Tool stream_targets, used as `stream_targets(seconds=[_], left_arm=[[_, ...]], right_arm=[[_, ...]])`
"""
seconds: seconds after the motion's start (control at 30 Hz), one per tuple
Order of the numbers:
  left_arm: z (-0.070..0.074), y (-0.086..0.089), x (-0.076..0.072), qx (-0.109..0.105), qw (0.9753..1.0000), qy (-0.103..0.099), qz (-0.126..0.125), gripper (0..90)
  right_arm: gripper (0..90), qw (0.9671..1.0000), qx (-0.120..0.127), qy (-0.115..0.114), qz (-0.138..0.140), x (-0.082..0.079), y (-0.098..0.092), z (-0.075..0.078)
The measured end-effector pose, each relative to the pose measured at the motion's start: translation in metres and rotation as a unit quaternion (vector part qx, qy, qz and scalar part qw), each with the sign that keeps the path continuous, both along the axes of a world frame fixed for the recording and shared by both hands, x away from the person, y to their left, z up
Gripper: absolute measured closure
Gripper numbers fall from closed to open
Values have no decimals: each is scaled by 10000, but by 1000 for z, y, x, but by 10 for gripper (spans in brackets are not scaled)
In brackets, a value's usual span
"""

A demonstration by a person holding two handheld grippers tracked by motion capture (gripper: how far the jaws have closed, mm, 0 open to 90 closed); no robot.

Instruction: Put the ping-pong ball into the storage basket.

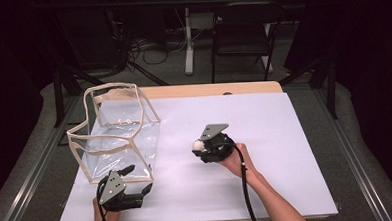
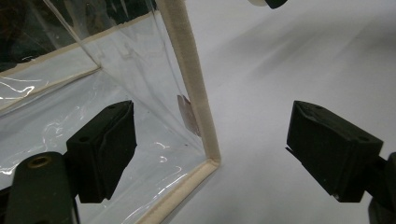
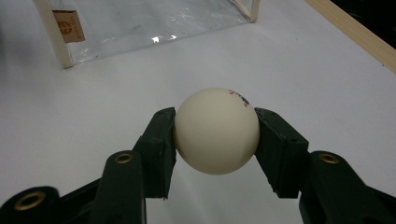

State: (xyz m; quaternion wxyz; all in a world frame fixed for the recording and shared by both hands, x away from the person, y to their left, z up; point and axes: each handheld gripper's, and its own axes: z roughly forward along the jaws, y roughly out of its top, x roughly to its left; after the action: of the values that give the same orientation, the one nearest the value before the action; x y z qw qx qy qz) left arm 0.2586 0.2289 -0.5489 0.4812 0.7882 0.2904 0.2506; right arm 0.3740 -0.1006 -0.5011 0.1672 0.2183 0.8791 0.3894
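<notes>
Right gripper (image 3: 215,133): clamped on the ball (image 3: 216,130), held above the table's (image 1: 264,117) middle.
Left gripper (image 2: 210,154): jaws wide apart, straddling the bag's (image 1: 116,131) near corner.
Bag: clear, upright at the table's left edge.

A clear, cream-trimmed bag (image 1: 116,131) stood open on the left of the bench (image 1: 264,122), blocking that side. Its near corner sat between the jaws of the wide-spread left claw (image 1: 139,179). White bench surface lay bare across the middle and right, leaving open passage.
</notes>
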Motion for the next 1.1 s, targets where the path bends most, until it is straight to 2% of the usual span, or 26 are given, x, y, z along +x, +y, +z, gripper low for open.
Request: stream_targets(seconds=[1.1], left_arm=[[0,-1,0,-5,10000,8,-18,161]], right_arm=[[505,10000,67,-14,-30,14,1,11]])
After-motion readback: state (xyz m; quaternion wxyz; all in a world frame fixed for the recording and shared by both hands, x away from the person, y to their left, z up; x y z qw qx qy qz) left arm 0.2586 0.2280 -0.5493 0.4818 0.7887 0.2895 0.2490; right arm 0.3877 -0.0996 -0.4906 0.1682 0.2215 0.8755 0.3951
